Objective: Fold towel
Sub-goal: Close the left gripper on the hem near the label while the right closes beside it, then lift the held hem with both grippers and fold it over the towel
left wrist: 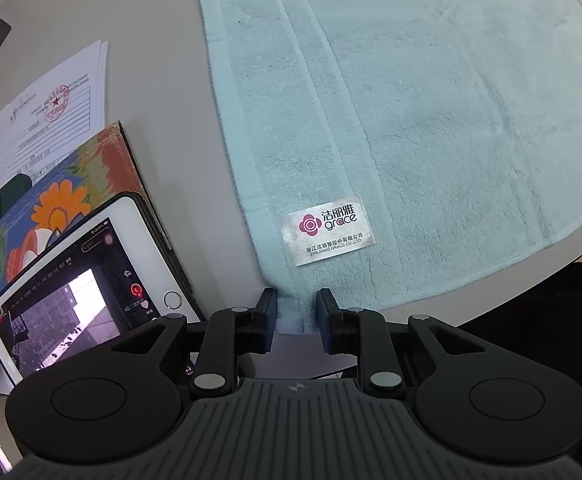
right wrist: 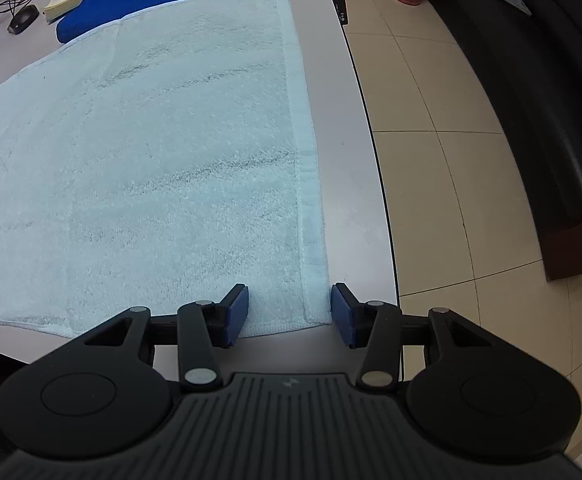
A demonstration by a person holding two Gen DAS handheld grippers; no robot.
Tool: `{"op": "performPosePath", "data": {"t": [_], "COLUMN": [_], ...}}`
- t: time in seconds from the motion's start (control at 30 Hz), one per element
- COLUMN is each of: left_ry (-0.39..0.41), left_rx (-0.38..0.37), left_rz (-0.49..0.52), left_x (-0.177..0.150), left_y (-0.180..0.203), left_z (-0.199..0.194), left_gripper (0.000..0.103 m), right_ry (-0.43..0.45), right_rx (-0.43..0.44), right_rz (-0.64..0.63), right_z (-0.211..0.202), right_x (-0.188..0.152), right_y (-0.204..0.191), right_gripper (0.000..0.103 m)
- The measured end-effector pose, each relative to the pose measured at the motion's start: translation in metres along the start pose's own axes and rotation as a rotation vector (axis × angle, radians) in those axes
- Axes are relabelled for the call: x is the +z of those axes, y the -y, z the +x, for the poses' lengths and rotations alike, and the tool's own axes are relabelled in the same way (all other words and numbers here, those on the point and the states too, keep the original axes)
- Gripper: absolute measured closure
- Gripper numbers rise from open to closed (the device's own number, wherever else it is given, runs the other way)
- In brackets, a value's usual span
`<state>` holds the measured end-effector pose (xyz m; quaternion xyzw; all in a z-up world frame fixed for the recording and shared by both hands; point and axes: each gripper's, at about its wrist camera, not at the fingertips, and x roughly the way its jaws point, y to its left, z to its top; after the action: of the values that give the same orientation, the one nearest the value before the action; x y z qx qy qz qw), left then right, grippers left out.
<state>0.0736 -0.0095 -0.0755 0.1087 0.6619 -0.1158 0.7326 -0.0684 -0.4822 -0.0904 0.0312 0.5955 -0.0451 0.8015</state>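
Left gripper (left wrist: 297, 316) fingers pinch towel (left wrist: 411, 120) corner; right gripper (right wrist: 289, 312) fingers open, straddling other corner. Risk: uneven lift skews fold, thin pinch slips.

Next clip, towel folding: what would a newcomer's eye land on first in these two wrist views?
The pale mint terry towel spread flat fills both views, with its white woven brand label near the left gripper, whose jaws stand around the towel's near corner. The right gripper hangs open over the other near corner. A white tablet with a lit screen lies left of the towel.
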Motion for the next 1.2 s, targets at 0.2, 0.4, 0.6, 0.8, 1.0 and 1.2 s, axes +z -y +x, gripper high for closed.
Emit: {"op": "performPosePath", "data": {"t": [0.2, 0.4, 0.6, 0.8, 1.0, 1.2], "left_ry": [0.006, 0.021, 0.039, 0.05, 0.069, 0.103], "left_rx": [0.0, 0.014, 0.017, 0.016, 0.016, 0.016], "left_rz": [-0.007, 0.0, 0.002, -0.015, -0.027, -0.051], "left_x": [0.005, 0.014, 0.018, 0.03, 0.035, 0.009], "left_y": [0.01, 0.023, 0.034, 0.042, 0.046, 0.047], "left_z": [-0.007, -0.016, -0.029, -0.037, -0.052, -0.09], "left_gripper": [0.078, 0.081, 0.084, 0.085, 0.085, 0.085], "right_ry": [0.003, 0.007, 0.007, 0.011, 0.032, 0.056], "right_rx": [-0.009, -0.015, -0.011, 0.001, 0.017, 0.037], "right_rz": [-0.004, 0.0, 0.0, 0.019, 0.048, 0.079], "right_z": [-0.001, -0.003, -0.005, -0.008, -0.019, -0.028], "right_x": [0.001, 0.0, -0.001, 0.001, 0.005, 0.008], "right_y": [-0.004, -0.004, -0.008, -0.01, -0.007, -0.004], "right_gripper": [0.063, 0.077, 0.089, 0.094, 0.094, 0.094]}}
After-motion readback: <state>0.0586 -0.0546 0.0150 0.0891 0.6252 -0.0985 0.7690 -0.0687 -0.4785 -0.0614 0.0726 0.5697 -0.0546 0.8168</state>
